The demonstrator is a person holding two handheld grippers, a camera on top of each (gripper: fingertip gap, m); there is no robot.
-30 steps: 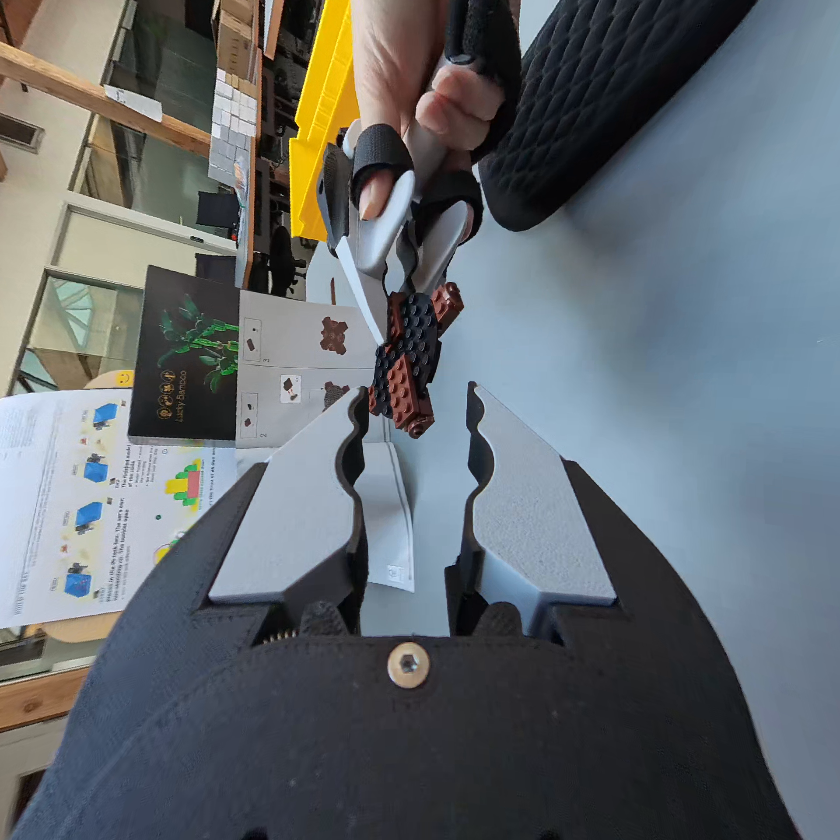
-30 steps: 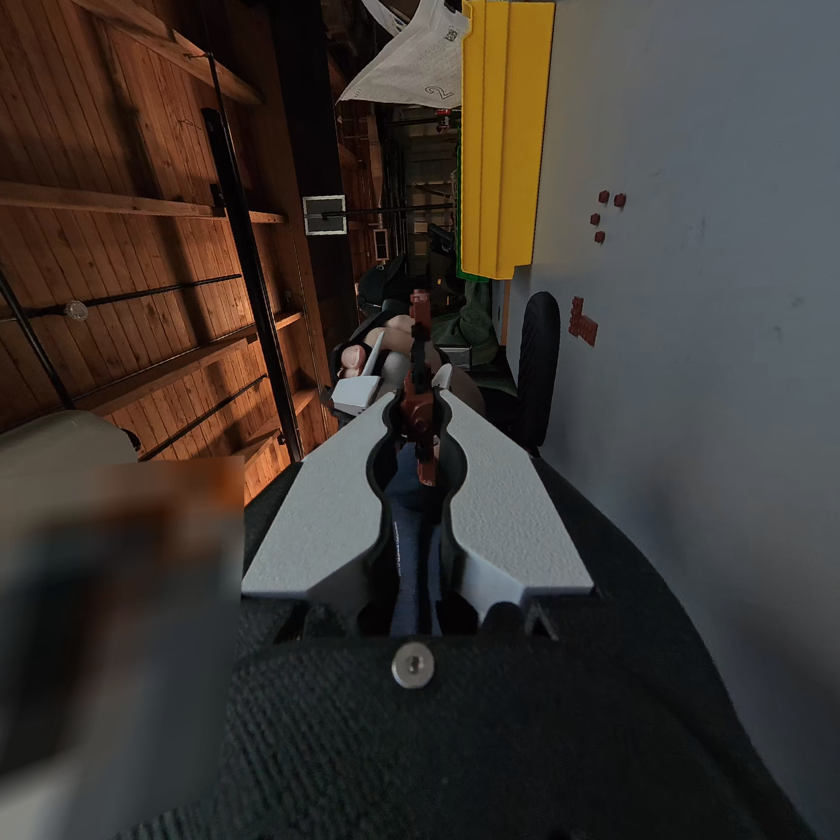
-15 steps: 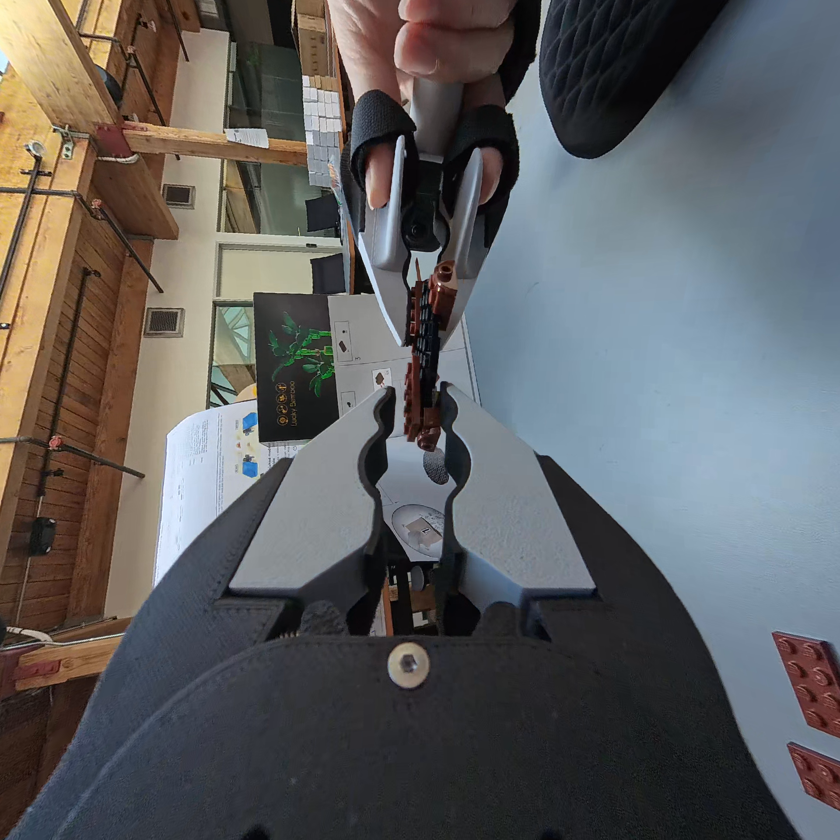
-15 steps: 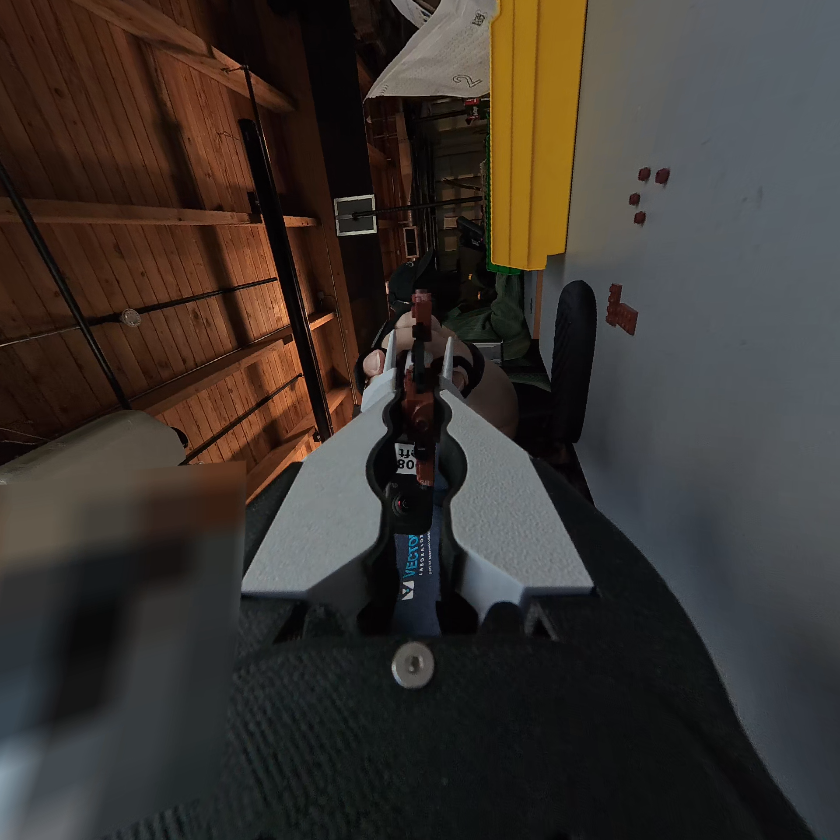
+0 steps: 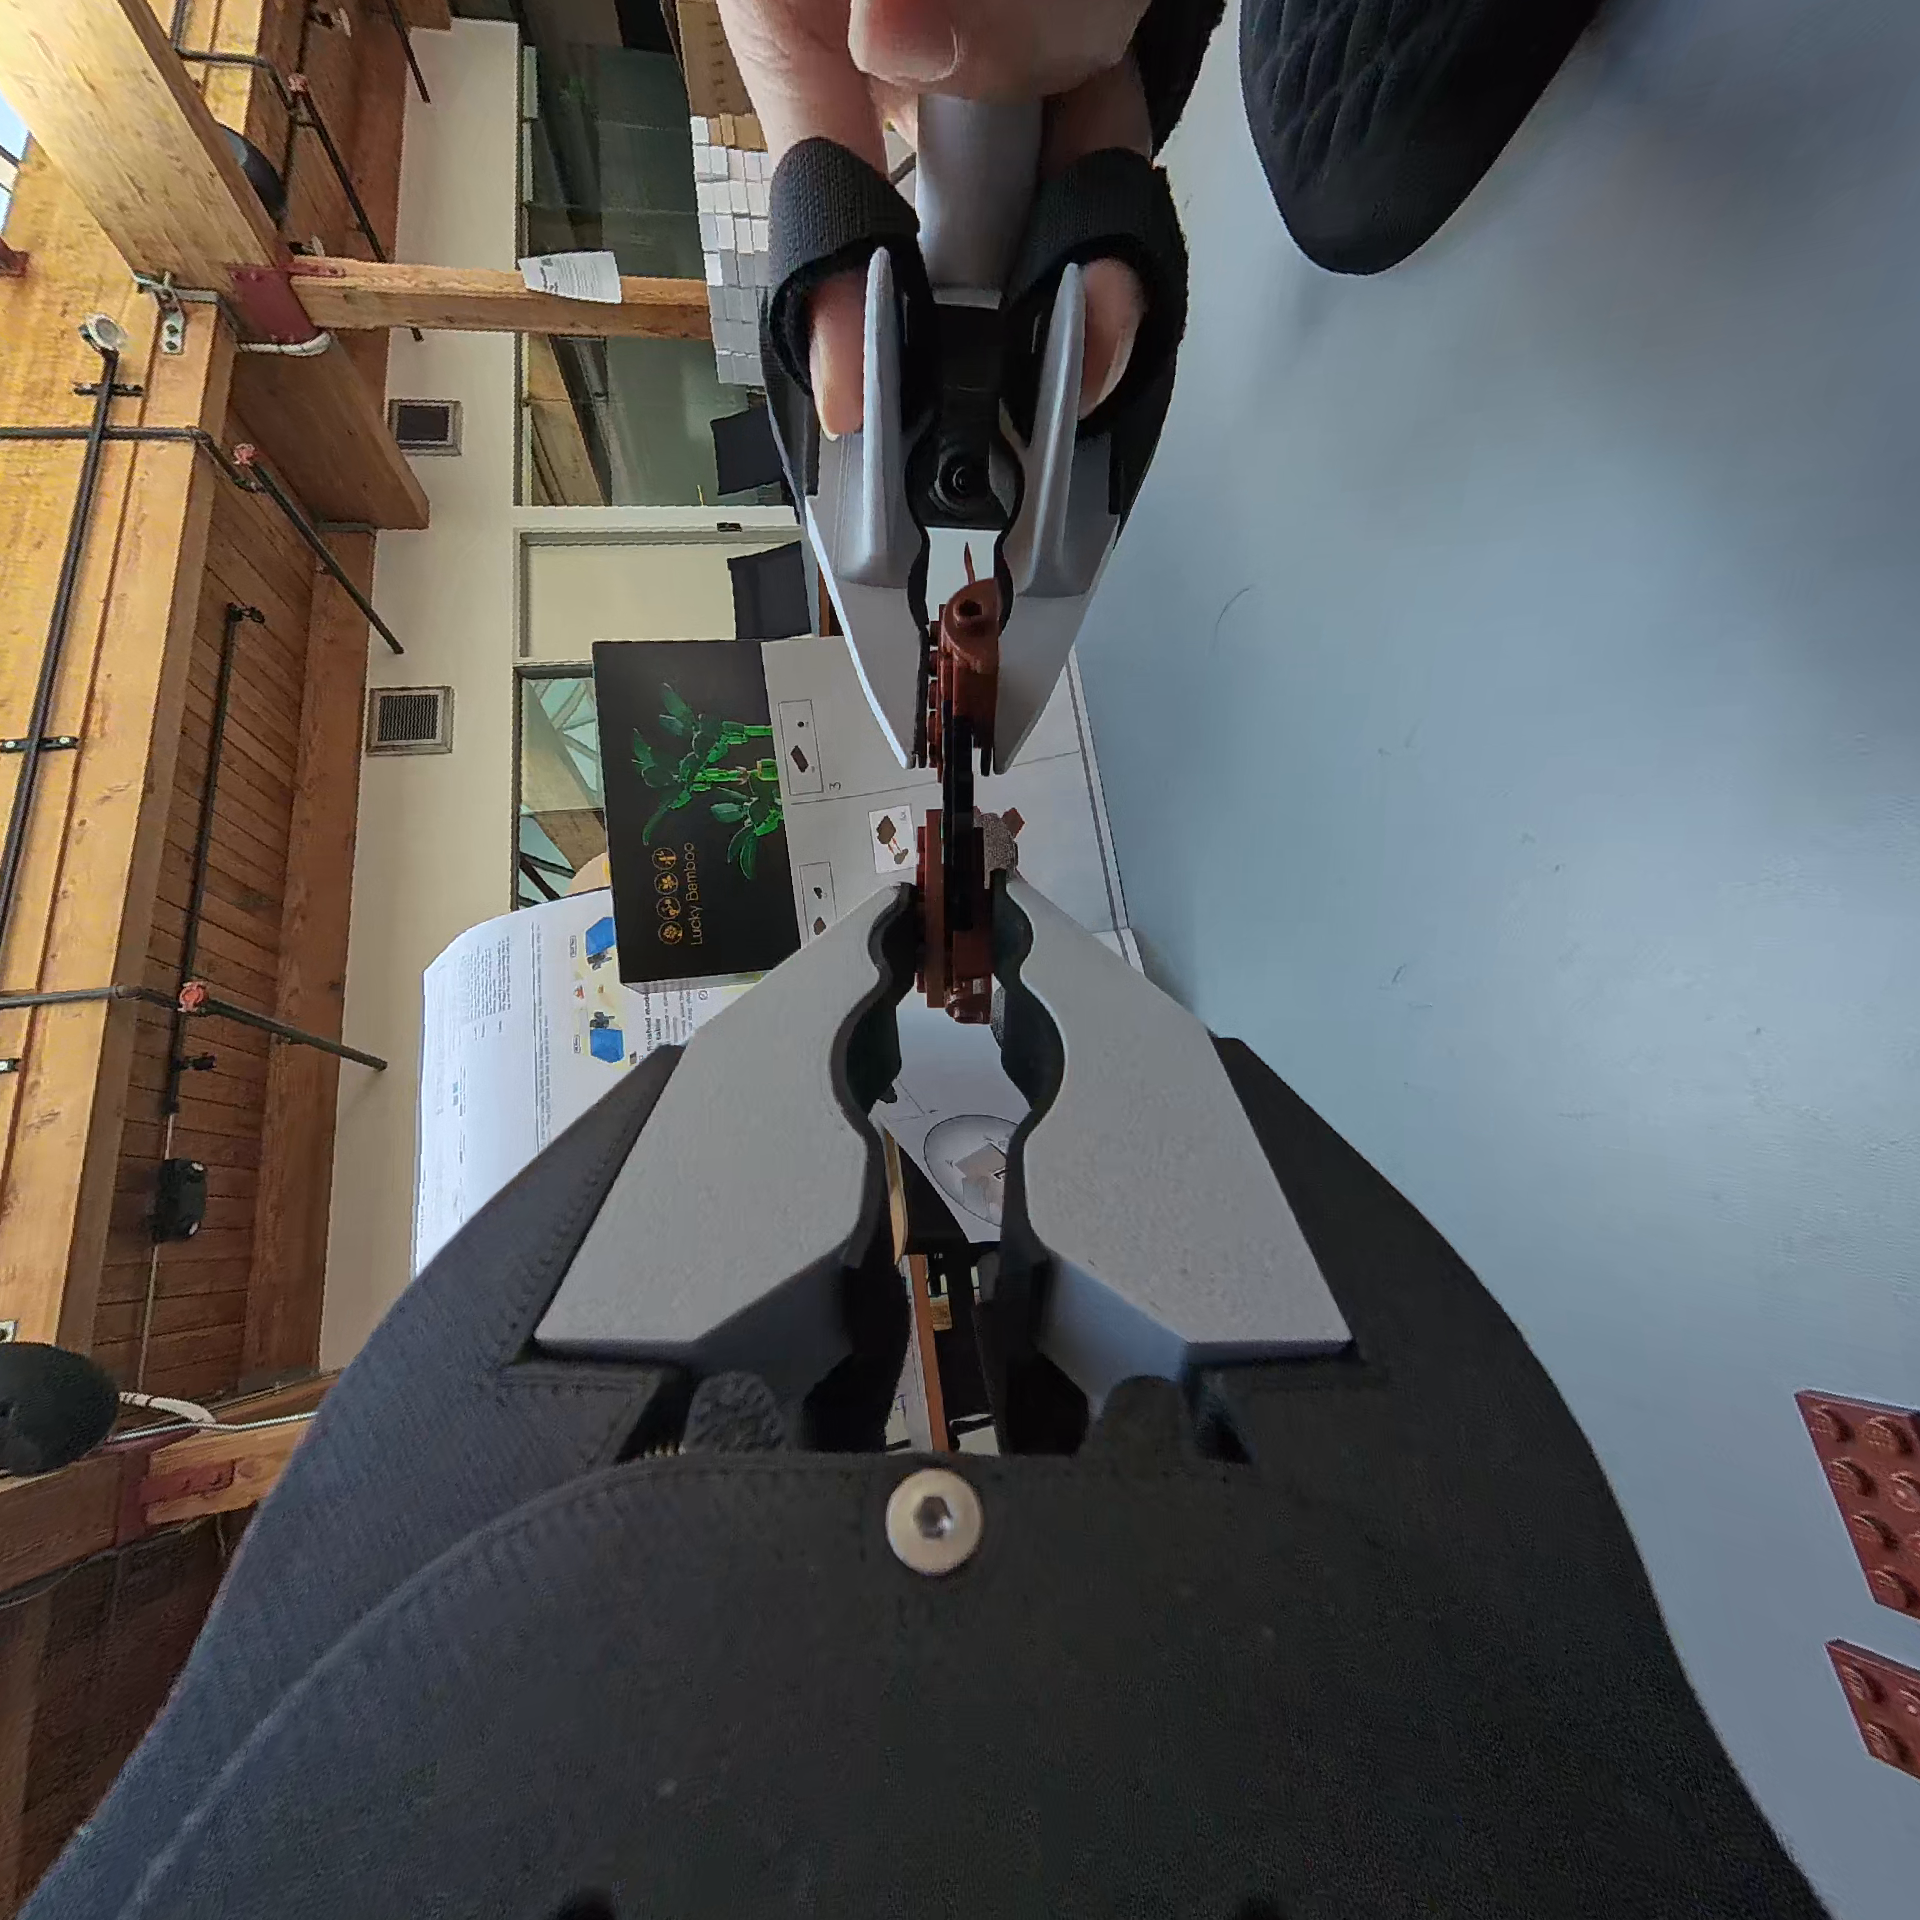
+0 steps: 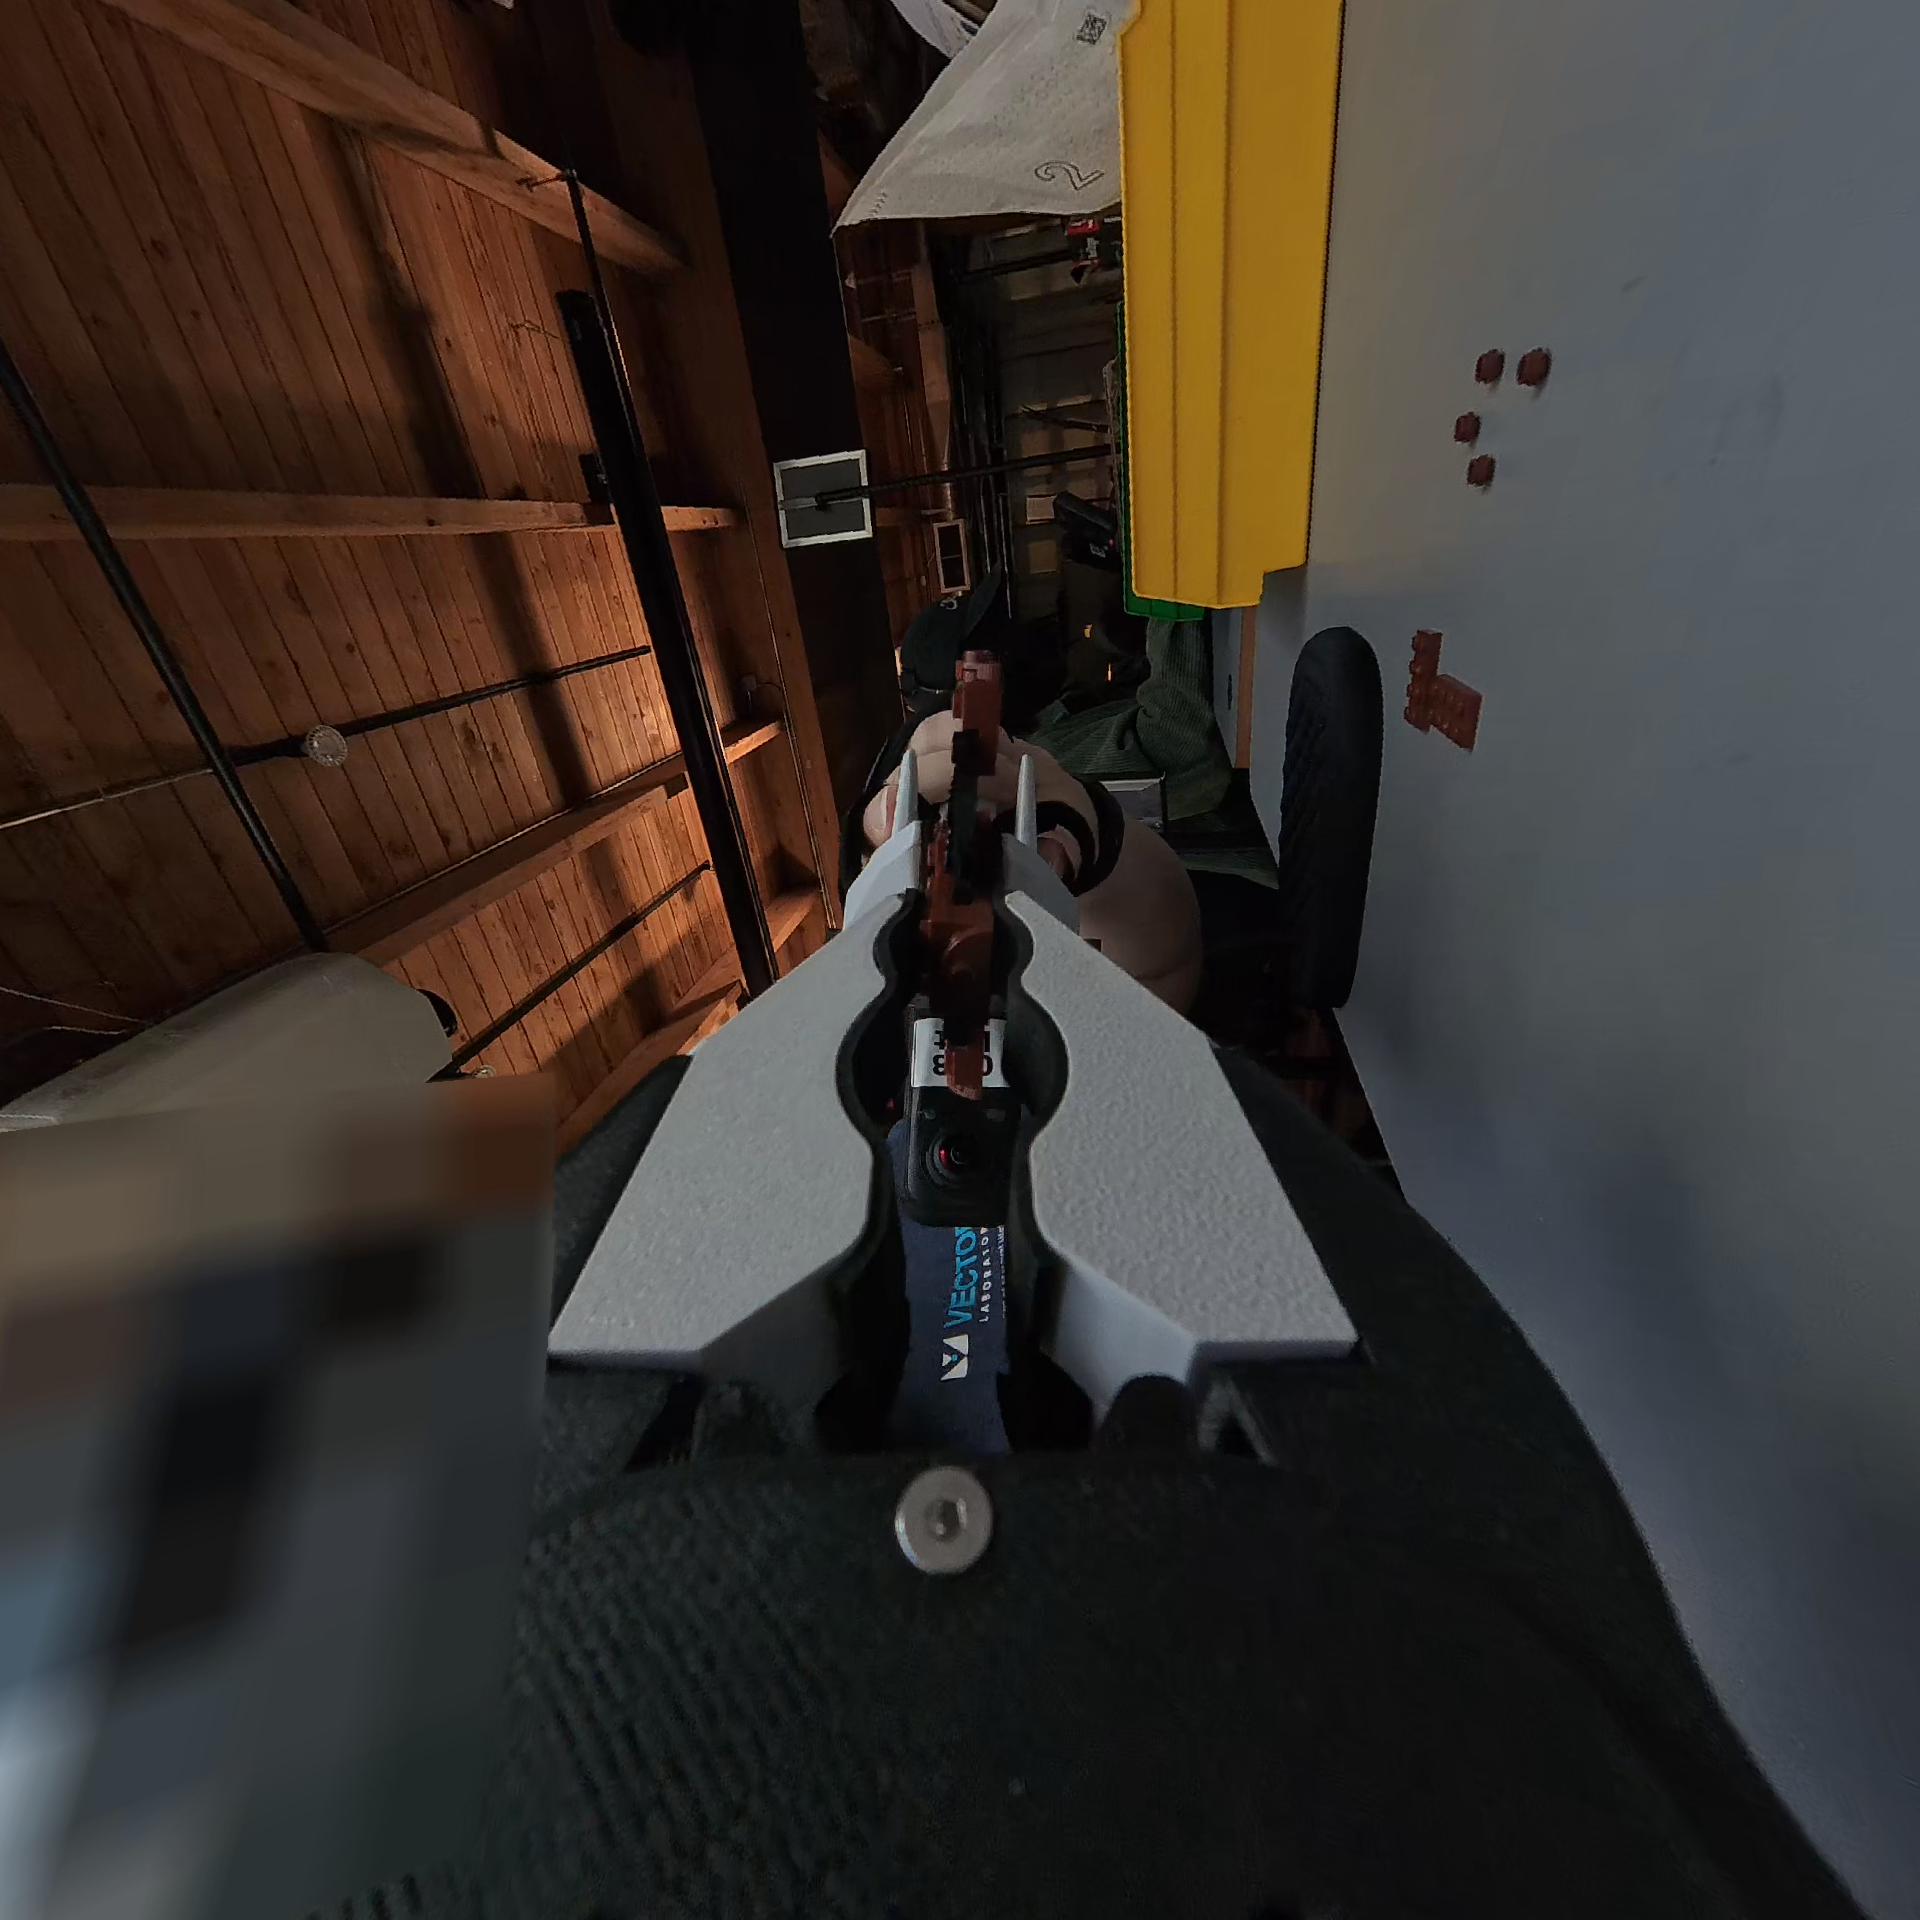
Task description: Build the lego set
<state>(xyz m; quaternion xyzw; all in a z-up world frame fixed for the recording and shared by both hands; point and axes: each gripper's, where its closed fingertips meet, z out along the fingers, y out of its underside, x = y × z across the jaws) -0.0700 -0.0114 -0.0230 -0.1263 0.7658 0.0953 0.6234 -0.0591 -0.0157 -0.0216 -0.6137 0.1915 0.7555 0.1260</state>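
Note:
A flat lego assembly [image 5: 961,821] of brown and black plates is held edge-on in the air between my two grippers, above the grey table [image 5: 1507,831]. My left gripper [image 5: 951,904] is shut on its near end. My right gripper [image 5: 956,764], held by a hand, faces it and is shut on the far end. In the right wrist view my right gripper [image 6: 956,914] clamps the assembly [image 6: 977,707], and the left gripper [image 6: 966,769] grips it from beyond.
Two loose brown plates [image 5: 1870,1496] lie on the table at lower right. Small round brown pieces [image 6: 1496,416] and a brown plate cluster [image 6: 1439,696] lie farther off. An instruction booklet [image 5: 707,810], a printed sheet [image 5: 488,1060], a yellow bin [image 6: 1216,312] and a black cushion [image 5: 1403,125] are around. Both grippers' tips are close together, under 4 cm apart.
My left gripper was open and short of the assembly; it has moved up and shut on its near end. The assembly has turned from face-on to edge-on.

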